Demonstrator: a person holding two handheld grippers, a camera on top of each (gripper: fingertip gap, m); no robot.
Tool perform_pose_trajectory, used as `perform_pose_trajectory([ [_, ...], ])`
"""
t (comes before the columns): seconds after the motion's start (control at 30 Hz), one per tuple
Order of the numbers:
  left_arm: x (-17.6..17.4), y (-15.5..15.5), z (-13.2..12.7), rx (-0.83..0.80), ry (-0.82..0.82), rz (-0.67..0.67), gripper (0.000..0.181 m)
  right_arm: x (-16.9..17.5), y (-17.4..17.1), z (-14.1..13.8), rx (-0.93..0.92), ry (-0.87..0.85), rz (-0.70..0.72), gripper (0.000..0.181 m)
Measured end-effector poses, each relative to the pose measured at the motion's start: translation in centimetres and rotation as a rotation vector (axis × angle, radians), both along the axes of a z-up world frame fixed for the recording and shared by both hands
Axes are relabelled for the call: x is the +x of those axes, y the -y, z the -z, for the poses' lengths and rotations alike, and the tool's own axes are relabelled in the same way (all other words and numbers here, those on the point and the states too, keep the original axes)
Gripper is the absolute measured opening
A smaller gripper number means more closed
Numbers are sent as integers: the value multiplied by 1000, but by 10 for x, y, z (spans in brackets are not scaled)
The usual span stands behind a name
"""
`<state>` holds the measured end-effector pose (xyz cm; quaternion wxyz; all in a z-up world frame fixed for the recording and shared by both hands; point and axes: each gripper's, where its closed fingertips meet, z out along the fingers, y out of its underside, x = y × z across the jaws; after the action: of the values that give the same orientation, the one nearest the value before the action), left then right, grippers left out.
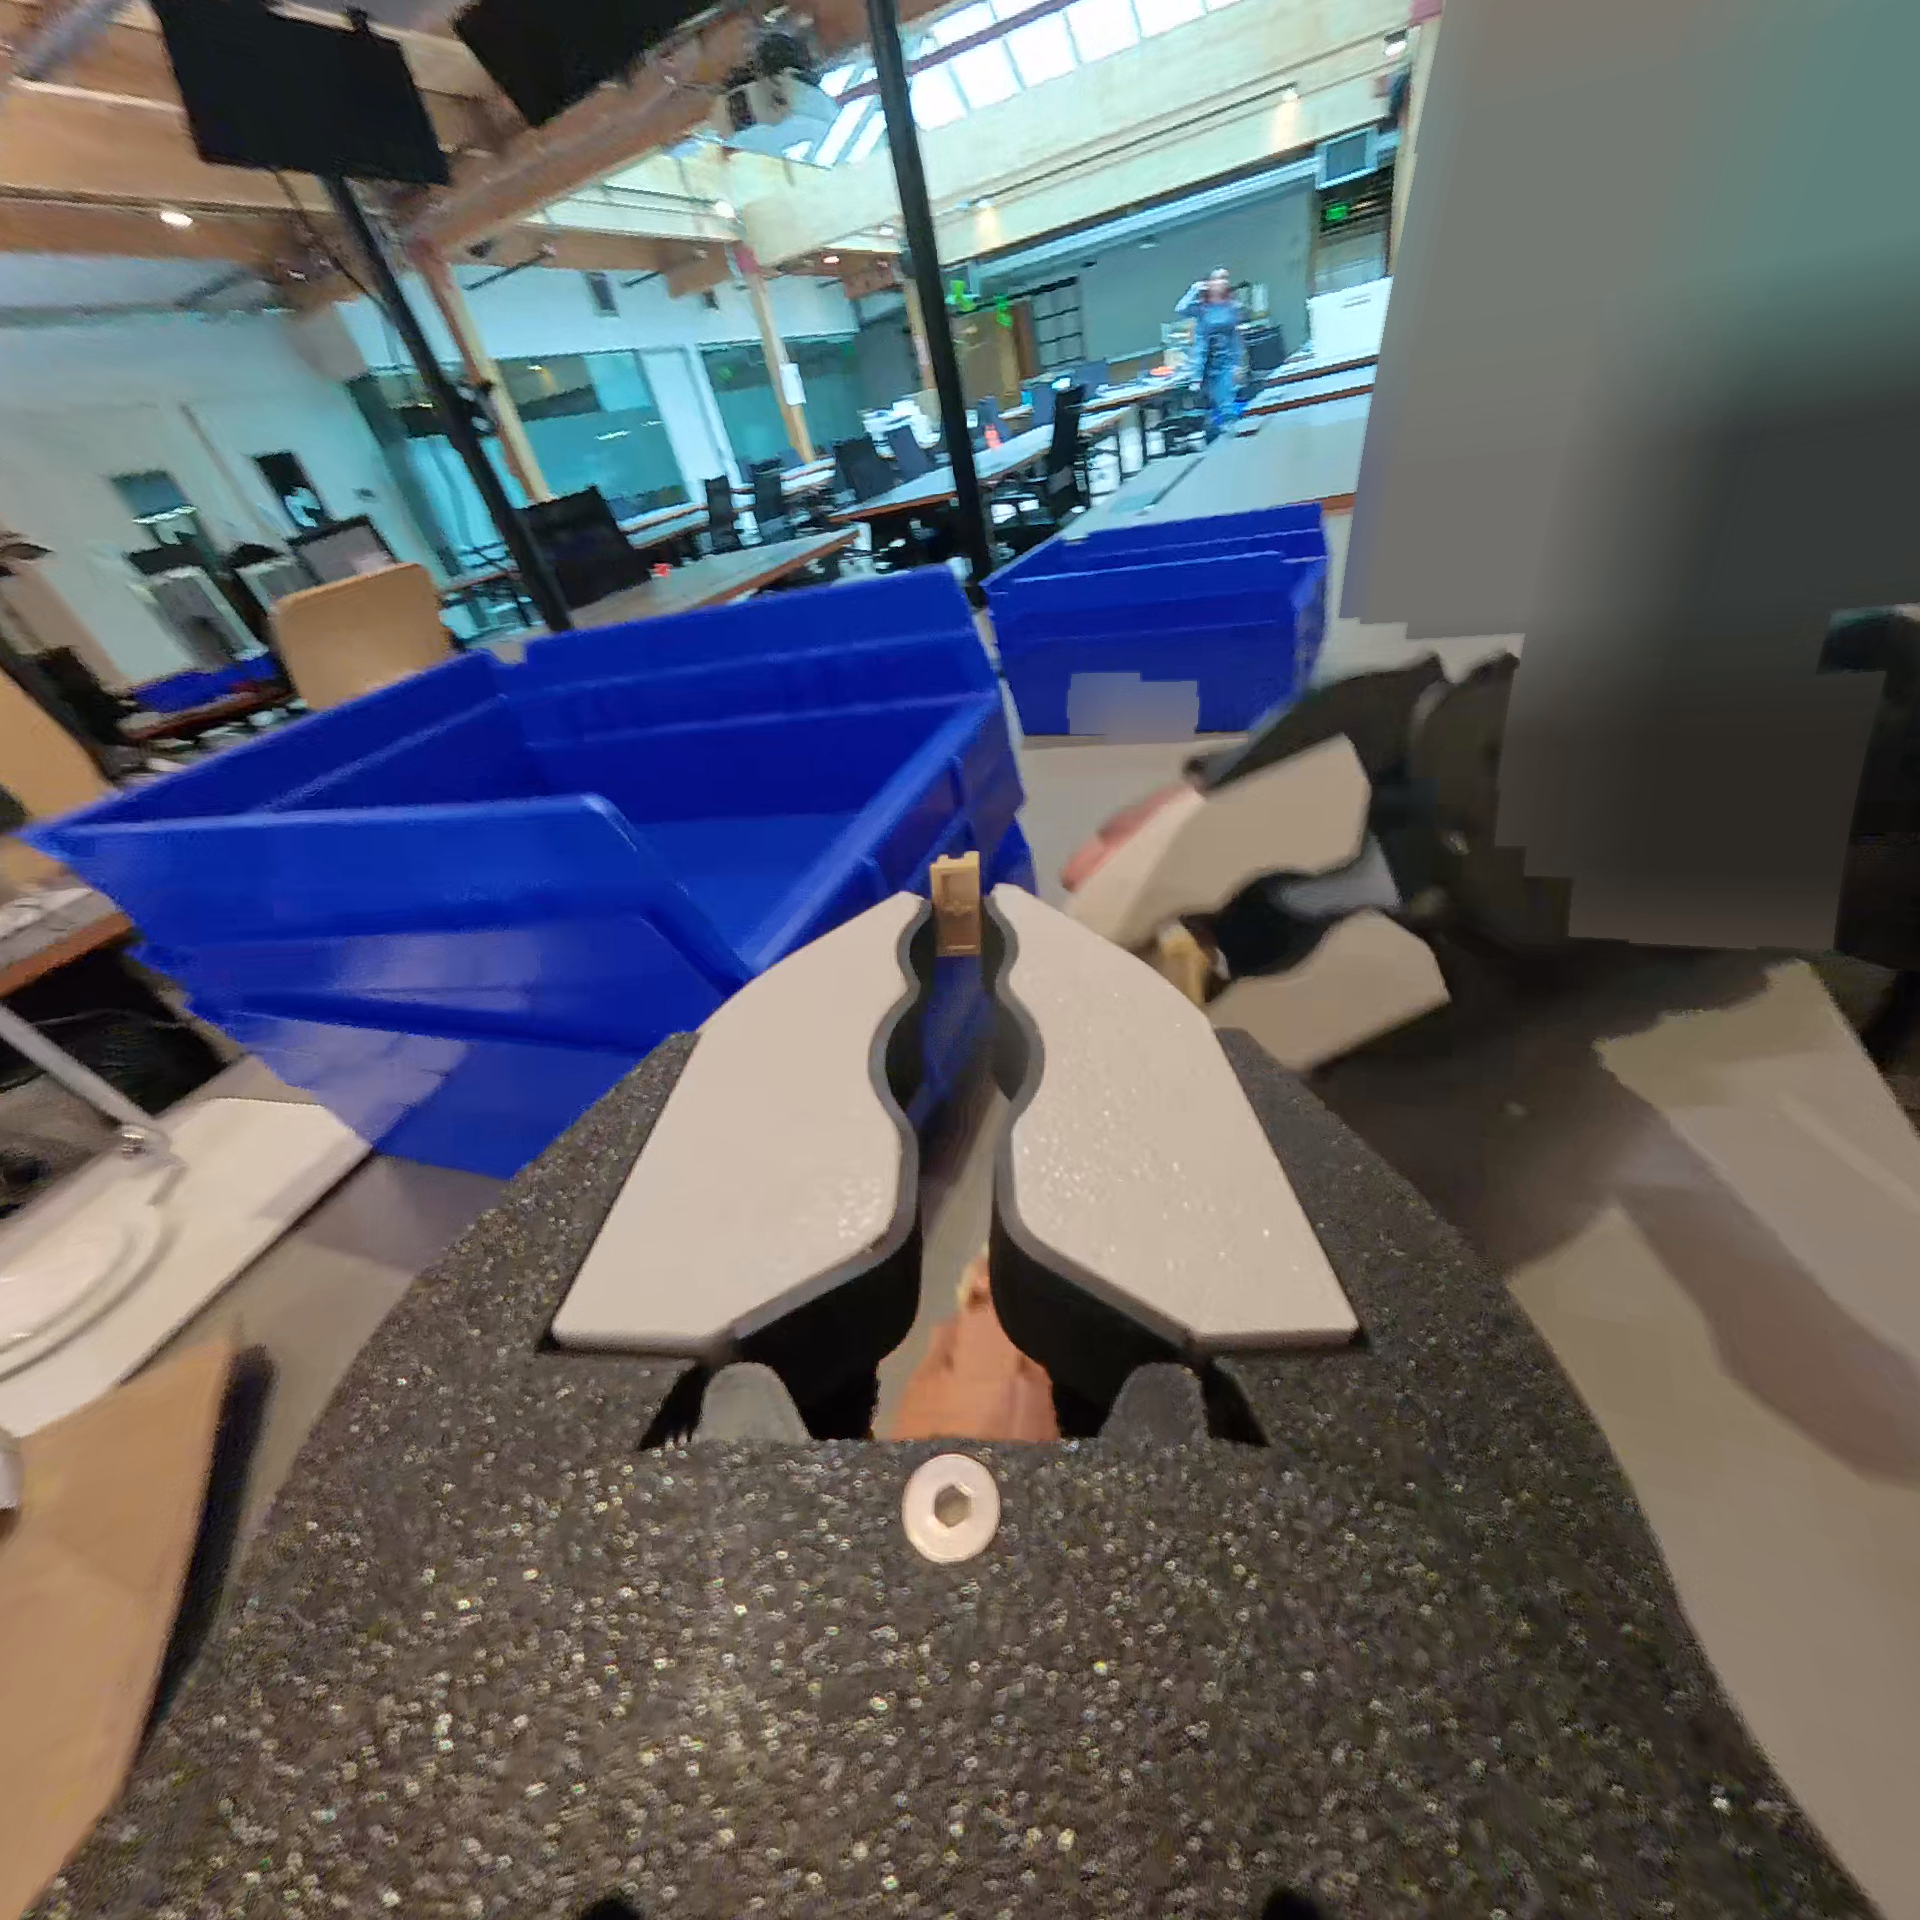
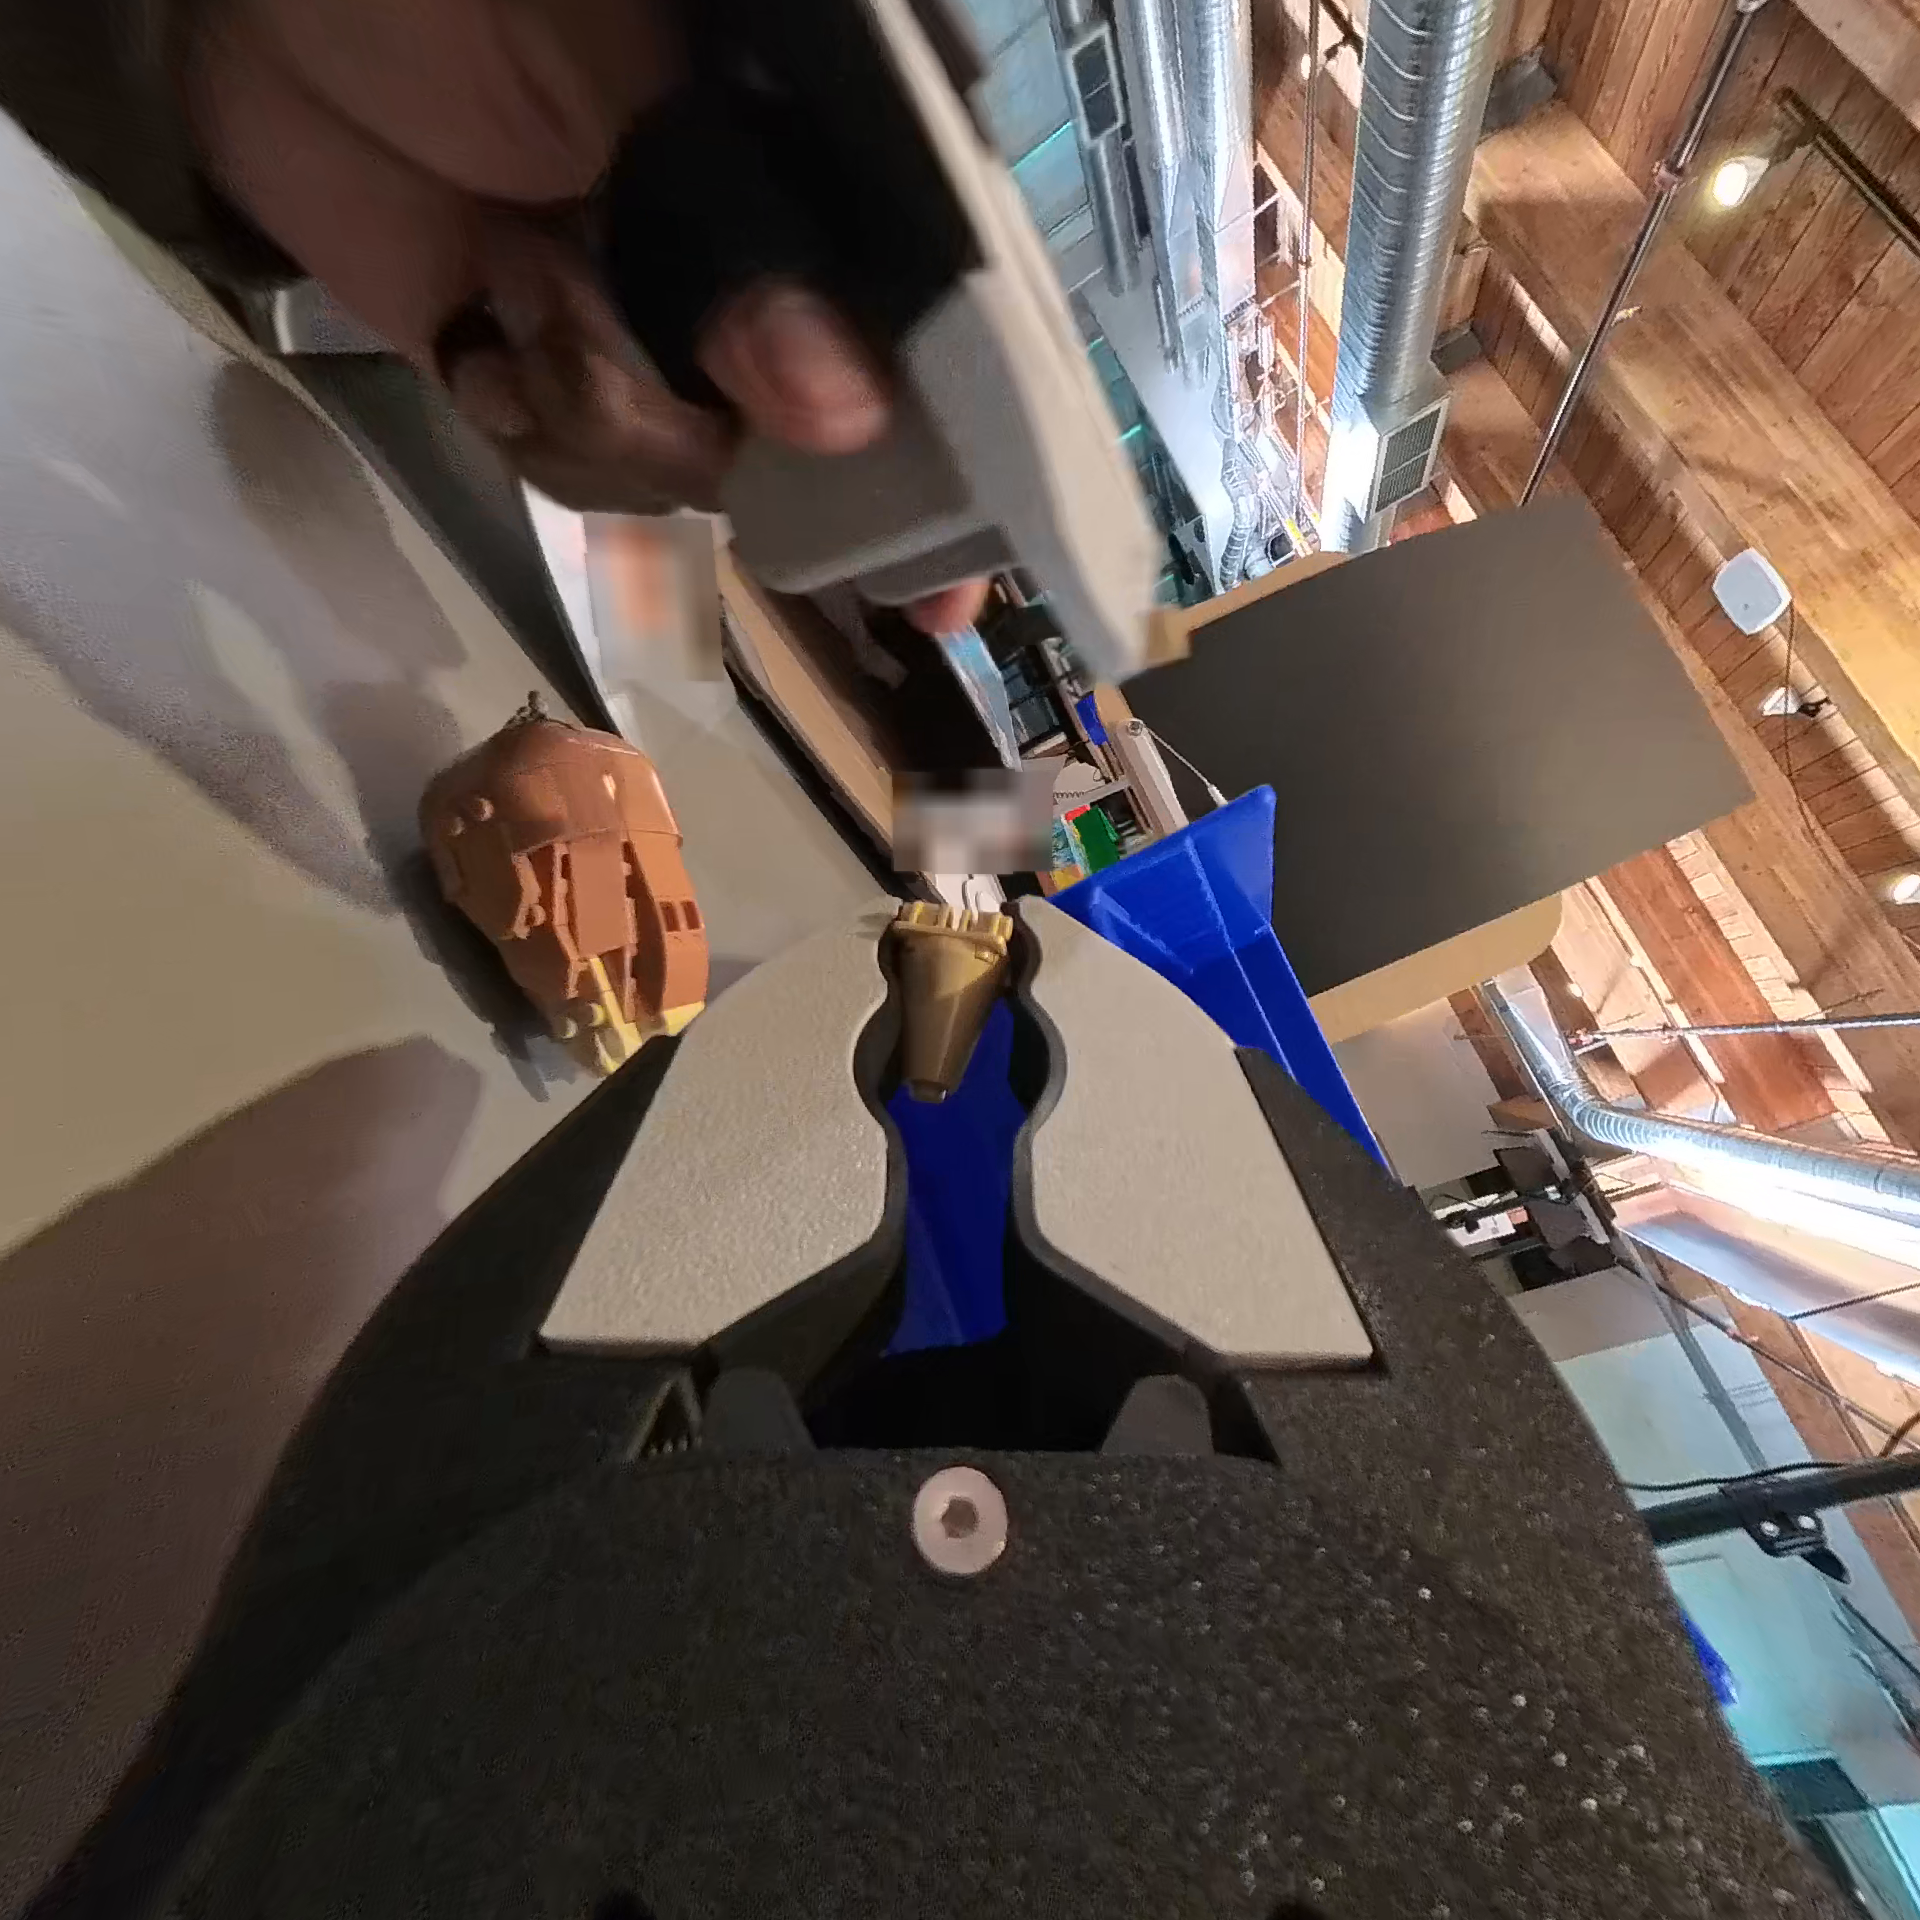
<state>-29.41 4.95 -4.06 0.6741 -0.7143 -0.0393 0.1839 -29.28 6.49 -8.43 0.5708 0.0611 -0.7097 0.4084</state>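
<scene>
Pinching gold cone (image 2: pixel 940 997), right claw (image 2: pixel 951 925) tips

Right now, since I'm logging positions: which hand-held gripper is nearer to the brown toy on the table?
Right. The right hand-held gripper sits just beside the brown toy; the left hand-held gripper is raised farther off.

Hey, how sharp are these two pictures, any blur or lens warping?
Left wrist view: left gripper and its small tan piece are sharp, the blue bins bow with wide-angle distortion. Right wrist view: right gripper and gold cone piece are crisp, the hand above is motion-blurred.
</scene>
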Motion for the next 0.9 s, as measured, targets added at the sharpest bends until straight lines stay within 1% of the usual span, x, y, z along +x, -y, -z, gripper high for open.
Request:
perform_pose_trajectory([
  [0.07,-10,-10,-23,-12,-47,-58,8,1,2,4,8,3,-7,16],
  [0.13,-27,-21,-51,-46,-110,-158,8,1,4,8,18,13,-14,16],
  [0.2,-52,-33,-72,-103,-109,-255,8,1,5,11,26,17,-18,16],
  [0.23,-66,-40,-75,-139,-83,-288,9,2,5,11,27,20,-21,16],
  [0.27,-79,-46,-75,-170,-44,-312,15,2,6,12,28,24,-23,16],
  [0.33,-101,-52,-69,-181,52,-345,28,2,6,12,30,28,-24,16],
  [0.43,-108,-48,-63,-100,149,-348,35,1,4,12,29,37,-21,16],
  [0.57,-104,-20,-51,-20,154,-398,37,0,1,6,5,44,-13,16],
  [0.67,-101,1,-31,22,167,-419,36,-4,-4,-3,-31,47,8,16],
  [0.7,-99,5,-22,24,175,-416,37,-6,-7,-9,-56,45,22,16],
  [0.73,-97,9,-18,60,179,-401,35,-10,-12,-19,-95,47,40,16],
  [0.8,-96,20,-4,52,194,-419,34,-22,-23,-44,-208,87,84,16],
  [0.83,-94,23,-1,57,192,-417,34,-31,-29,-58,-268,121,106,16],
  [0.9,-89,27,-3,90,199,-395,33,-55,-41,-80,-358,209,176,16],
])
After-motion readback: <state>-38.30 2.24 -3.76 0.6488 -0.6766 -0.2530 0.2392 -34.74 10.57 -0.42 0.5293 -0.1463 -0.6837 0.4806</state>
